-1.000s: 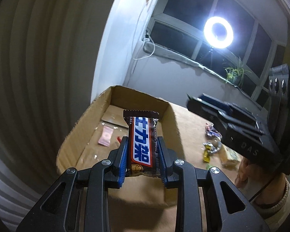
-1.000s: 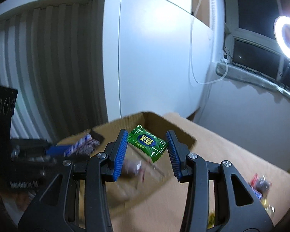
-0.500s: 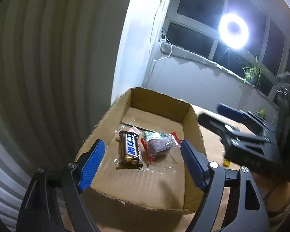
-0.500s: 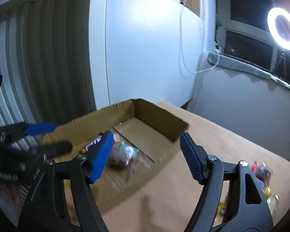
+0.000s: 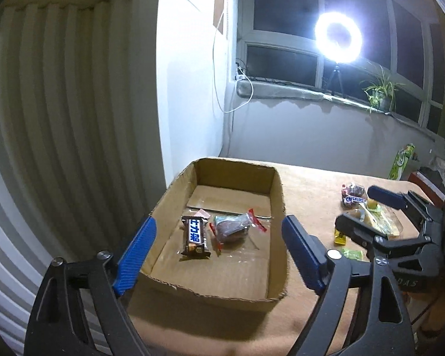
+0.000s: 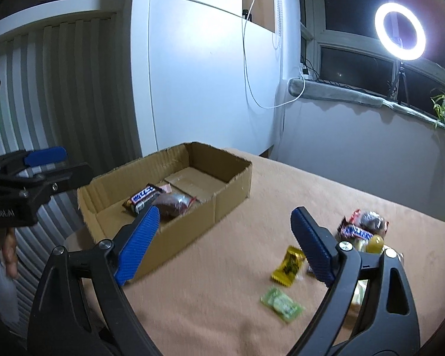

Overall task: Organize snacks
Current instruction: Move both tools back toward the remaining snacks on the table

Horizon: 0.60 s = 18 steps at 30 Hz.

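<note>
A cardboard box (image 5: 277, 195) (image 6: 231, 190) stands at the table's left end. In it lie a Snickers bar (image 5: 195, 236) (image 6: 142, 198) and a brown snack in clear wrap (image 5: 233, 227) (image 6: 175, 205), with a pink wrapper (image 5: 203, 213) behind. My left gripper (image 5: 219, 255) is open and empty, above the box's near edge. My right gripper (image 6: 225, 246) is open and empty over the table right of the box. Loose snacks lie right: a yellow candy (image 6: 288, 264), a green candy (image 6: 281, 303), another Snickers (image 6: 356, 233).
The table has a tan cloth (image 6: 222, 281). A ring light (image 6: 400, 36) and a plant (image 5: 381, 90) stand on the windowsill behind. A green carton (image 5: 402, 161) stands at the far right. A white wall and ribbed panel are left of the box.
Both grippers opened: the left let the Snickers bar go into the box, the right let its green candy go. Both then drew back, the right swinging toward the loose snacks.
</note>
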Available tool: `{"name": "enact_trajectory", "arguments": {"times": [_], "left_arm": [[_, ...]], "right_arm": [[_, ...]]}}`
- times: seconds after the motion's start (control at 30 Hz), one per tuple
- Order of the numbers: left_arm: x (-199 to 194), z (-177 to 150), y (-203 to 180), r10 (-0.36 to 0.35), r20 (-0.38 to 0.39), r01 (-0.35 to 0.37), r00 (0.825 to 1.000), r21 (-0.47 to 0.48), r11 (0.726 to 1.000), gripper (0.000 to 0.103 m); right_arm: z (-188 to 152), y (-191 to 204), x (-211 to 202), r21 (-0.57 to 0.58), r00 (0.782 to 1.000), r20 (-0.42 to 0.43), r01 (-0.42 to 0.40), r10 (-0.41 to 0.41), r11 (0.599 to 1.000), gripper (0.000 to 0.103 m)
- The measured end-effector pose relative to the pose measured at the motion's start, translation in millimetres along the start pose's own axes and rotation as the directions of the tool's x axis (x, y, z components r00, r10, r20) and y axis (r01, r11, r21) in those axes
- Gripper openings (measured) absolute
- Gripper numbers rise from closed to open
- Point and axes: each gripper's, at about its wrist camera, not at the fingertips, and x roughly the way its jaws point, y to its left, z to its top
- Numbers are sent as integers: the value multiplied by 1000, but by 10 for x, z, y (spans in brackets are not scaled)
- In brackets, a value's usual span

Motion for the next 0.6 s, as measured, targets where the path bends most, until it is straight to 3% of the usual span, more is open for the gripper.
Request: {"name": "enact_trajectory", "arguments": {"times": [0.1,0.33,0.6], "left_arm": [[-67,-5,-48,18,16,-18,1000,2,1000,100],[-111,-71,-196,-15,-7,15,1000,17,1000,100],[-48,-208,-487,-75,-64,79,995,51,996,100]], "right_arm": [[-89,-50,-91,19,1000,-1,-7,7,1000,93],[-327,-245,-287,45,999,-14,31,-31,998,93],[-707,-661,-344,146,995,-93,55,-41,988,93]]}}
